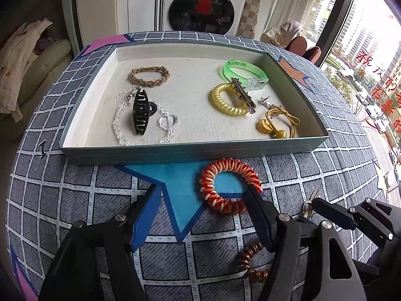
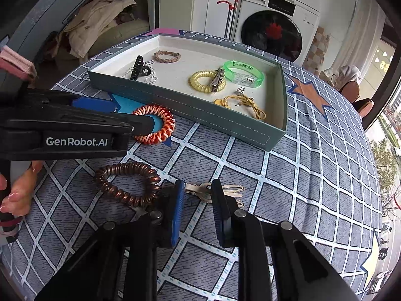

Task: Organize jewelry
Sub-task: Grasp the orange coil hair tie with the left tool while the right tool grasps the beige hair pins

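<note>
1. Left wrist view: the left gripper (image 1: 203, 195) is spread wide, gripping nothing, low over the tablecloth (image 1: 75, 180). The orange-and-white coil tie (image 1: 230, 186) lies on the cloth just in front of the tray (image 1: 190, 150), and the right-hand finger (image 1: 255, 200) looks to reach into or over its ring. Risk as I see it: closing from here could catch only one side of the coil and flick it away, or nudge it against the tray wall.
2. Same view: the copper coil tie (image 1: 253, 260) is half hidden behind that finger, and whether the fingertip touches the cloth is unclear.
3. Right wrist view: the right gripper (image 2: 198, 188) stands parted and unloaded, straddling the pale hair clip (image 2: 215, 190) on the cloth. A flat clip may slide off the pads or bring cloth up with it.
4. Same view: the clip's middle is hidden behind the fingers, so contact cannot be judged; the copper coil sits just left.
</note>
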`<state>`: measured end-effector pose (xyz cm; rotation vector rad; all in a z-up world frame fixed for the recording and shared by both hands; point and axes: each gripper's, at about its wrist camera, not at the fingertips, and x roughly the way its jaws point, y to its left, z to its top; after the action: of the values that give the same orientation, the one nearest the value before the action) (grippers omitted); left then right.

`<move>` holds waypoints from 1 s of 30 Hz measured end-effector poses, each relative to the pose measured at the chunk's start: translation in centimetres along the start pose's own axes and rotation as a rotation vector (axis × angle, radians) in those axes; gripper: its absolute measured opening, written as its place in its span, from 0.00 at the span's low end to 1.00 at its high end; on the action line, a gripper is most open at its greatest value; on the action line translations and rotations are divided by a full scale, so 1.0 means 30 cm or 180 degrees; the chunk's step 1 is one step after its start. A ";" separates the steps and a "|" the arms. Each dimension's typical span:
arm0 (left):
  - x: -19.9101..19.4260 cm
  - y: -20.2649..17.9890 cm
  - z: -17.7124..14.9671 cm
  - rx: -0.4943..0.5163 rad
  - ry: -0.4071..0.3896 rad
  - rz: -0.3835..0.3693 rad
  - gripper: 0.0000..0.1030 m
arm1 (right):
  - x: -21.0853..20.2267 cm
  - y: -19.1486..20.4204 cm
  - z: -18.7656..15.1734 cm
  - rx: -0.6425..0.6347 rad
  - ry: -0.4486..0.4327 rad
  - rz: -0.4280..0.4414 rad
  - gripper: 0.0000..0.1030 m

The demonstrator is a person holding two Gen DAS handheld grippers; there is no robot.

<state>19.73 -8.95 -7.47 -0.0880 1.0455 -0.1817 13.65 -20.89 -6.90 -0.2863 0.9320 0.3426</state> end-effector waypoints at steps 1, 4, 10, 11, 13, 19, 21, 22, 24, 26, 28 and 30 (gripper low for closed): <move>-0.002 -0.004 0.001 0.0006 0.0002 -0.0035 0.73 | -0.006 0.002 -0.001 0.0005 -0.0014 -0.0006 0.19; -0.007 -0.014 0.003 0.0044 0.0009 -0.0115 0.55 | -0.027 0.006 0.002 0.0039 -0.0047 -0.0026 0.14; -0.009 -0.044 -0.011 0.0311 0.0025 -0.0073 0.31 | -0.065 0.023 -0.019 -0.0027 -0.0056 0.0003 0.03; -0.012 -0.040 -0.016 0.0321 0.0025 -0.0085 0.31 | -0.071 0.031 -0.030 -0.0082 -0.0052 -0.0012 0.03; -0.024 -0.032 -0.028 0.0368 0.0016 -0.0093 0.31 | -0.079 0.046 -0.058 -0.0186 -0.0010 -0.0025 0.03; -0.049 0.012 -0.067 0.0421 -0.0040 -0.0042 0.31 | -0.103 -0.039 -0.114 0.0421 0.0162 0.0082 0.08; -0.051 0.031 -0.072 0.0390 -0.0052 -0.0029 0.31 | -0.112 -0.105 -0.127 0.1016 0.0171 0.0204 0.20; -0.052 0.039 -0.073 0.0372 -0.0057 -0.0027 0.31 | -0.112 -0.127 -0.134 0.1239 0.0189 0.0245 0.30; -0.058 0.056 -0.080 0.0349 -0.0077 -0.0011 0.31 | -0.107 -0.149 -0.141 0.1593 0.0225 0.0284 0.35; -0.065 0.067 -0.089 0.0359 -0.0106 0.0023 0.31 | -0.096 -0.157 -0.139 0.1847 0.0263 0.0282 0.36; -0.074 0.075 -0.100 0.0362 -0.0130 0.0038 0.31 | -0.080 -0.166 -0.133 0.2132 0.0258 0.0279 0.36; -0.082 0.084 -0.109 0.0354 -0.0148 0.0037 0.31 | -0.063 -0.178 -0.122 0.2423 0.0253 0.0251 0.36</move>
<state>15.97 -5.96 -7.42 0.0141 0.9876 -0.2260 12.11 -27.46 -6.94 0.4383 1.0868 0.0308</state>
